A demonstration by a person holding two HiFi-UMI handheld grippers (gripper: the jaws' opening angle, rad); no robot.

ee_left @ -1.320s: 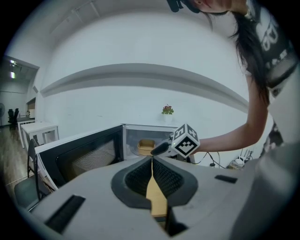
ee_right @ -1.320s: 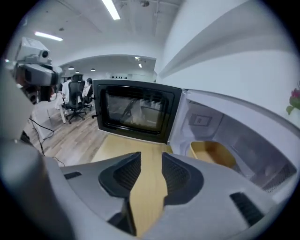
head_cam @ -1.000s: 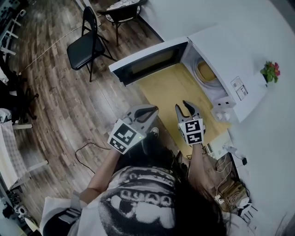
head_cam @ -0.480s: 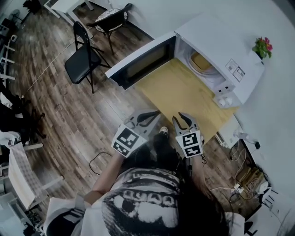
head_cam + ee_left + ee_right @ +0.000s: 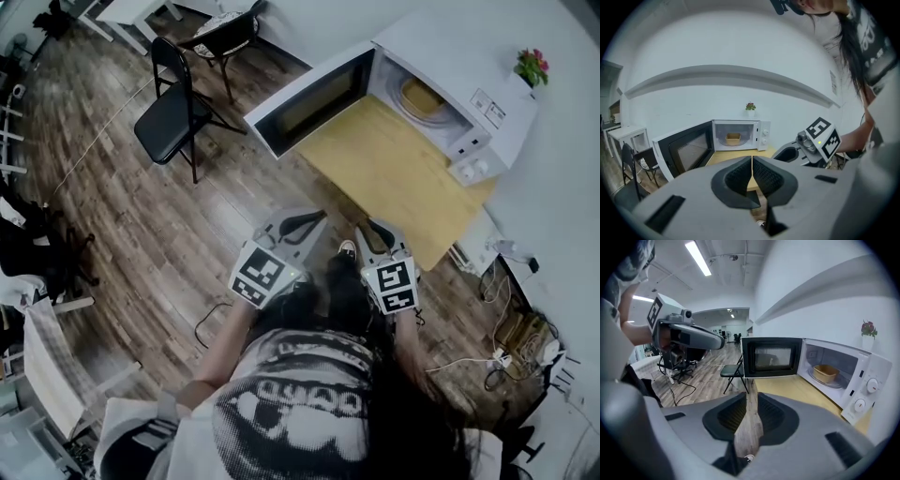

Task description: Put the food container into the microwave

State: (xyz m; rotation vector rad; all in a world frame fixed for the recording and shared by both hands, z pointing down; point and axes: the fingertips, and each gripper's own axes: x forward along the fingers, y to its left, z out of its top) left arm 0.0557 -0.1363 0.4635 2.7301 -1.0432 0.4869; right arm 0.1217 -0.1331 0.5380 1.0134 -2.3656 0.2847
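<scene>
1. Black folding chair (image 5: 173,103) stands at the far left on the plank floor (image 5: 141,206).
2. My left gripper (image 5: 752,163) is near me, held over that floor. Its jaws are pressed together at the tips and have nothing between them.
3. Farther off, the microwave door (image 5: 314,98) hangs wide open, swung out to the left.
4. My right gripper (image 5: 750,399) is just beside the left one and points toward the table. Its jaws have just been closing and now leave a narrow slit, through which I see only floor; it has hold of nothing.
5. The pale wooden table (image 5: 394,178) lies beyond both grippers, and neither touches it.
6. The white microwave (image 5: 450,52) sits at the far right end of the table against the wall, with two knobs (image 5: 873,386) on the right of its front.
7. The food container (image 5: 422,97), tan and open-topped, is inside the microwave on the round plate, well apart from both grippers.
8. A small potted plant (image 5: 532,67) with red flowers stands on top of the microwave, at its right end.
</scene>
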